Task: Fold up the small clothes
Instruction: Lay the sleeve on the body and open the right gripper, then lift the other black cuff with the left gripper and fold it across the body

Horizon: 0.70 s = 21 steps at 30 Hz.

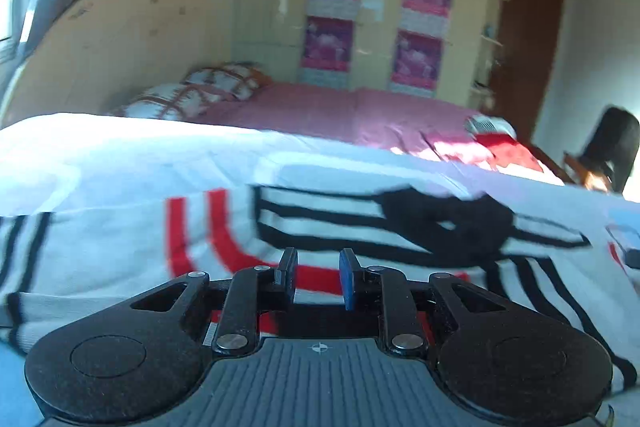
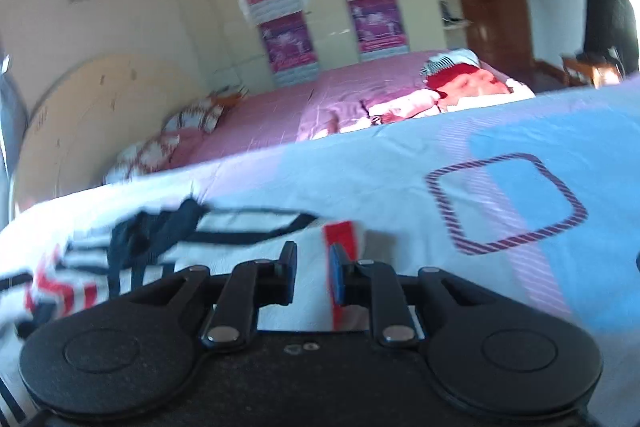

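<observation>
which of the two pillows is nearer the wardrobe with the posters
The orange-checked pillow lies closer to the wardrobe; the brown-patterned pillow sits in front of it, nearer the camera.

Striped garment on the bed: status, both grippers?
Left gripper open, nothing pinched. Right gripper open, empty. White garment with red and black stripes lies rumpled on the light bedspread, unheld. Nothing in the way.

Left gripper [image 1: 318, 277] angled downward over the striped garment [image 1: 360, 227], jaws parted by a narrow gap, nothing clamped between them; right gripper [image 2: 312, 275] likewise angled downward at the garment's red-edged side, jaws slightly apart, pads gripping nothing
</observation>
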{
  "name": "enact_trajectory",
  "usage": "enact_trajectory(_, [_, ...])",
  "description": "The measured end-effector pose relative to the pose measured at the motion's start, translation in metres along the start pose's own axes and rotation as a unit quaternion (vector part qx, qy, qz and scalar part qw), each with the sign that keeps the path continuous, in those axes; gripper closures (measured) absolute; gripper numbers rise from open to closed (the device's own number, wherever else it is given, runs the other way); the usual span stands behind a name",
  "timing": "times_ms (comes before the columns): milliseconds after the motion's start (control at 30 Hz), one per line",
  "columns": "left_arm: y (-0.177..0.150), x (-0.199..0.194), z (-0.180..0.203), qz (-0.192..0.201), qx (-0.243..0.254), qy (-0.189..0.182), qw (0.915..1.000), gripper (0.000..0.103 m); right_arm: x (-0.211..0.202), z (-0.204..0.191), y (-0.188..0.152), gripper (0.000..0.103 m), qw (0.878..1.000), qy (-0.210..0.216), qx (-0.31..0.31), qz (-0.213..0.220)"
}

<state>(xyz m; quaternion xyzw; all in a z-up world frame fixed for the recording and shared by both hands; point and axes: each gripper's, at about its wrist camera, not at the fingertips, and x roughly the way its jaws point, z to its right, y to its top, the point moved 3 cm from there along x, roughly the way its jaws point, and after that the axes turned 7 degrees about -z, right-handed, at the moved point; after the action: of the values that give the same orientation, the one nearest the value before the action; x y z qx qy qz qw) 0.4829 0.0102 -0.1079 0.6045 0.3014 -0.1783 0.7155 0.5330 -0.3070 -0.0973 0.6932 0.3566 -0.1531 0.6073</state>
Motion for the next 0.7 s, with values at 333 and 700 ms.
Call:
enact_trajectory(333, [-0.006, -0.013, 0.024, 0.002, 0.054, 0.008, 0.9985, 0.079, -0.025, -0.014, -0.008, 0.087, 0.997, -0.030, -0.071, 0.013])
enact_trajectory(700, [-0.017, -0.026, 0.045, -0.022, 0.067, -0.017, 0.9974, 0.042, -0.032, -0.058, -0.027, 0.086, 0.992, -0.010, -0.124, -0.025])
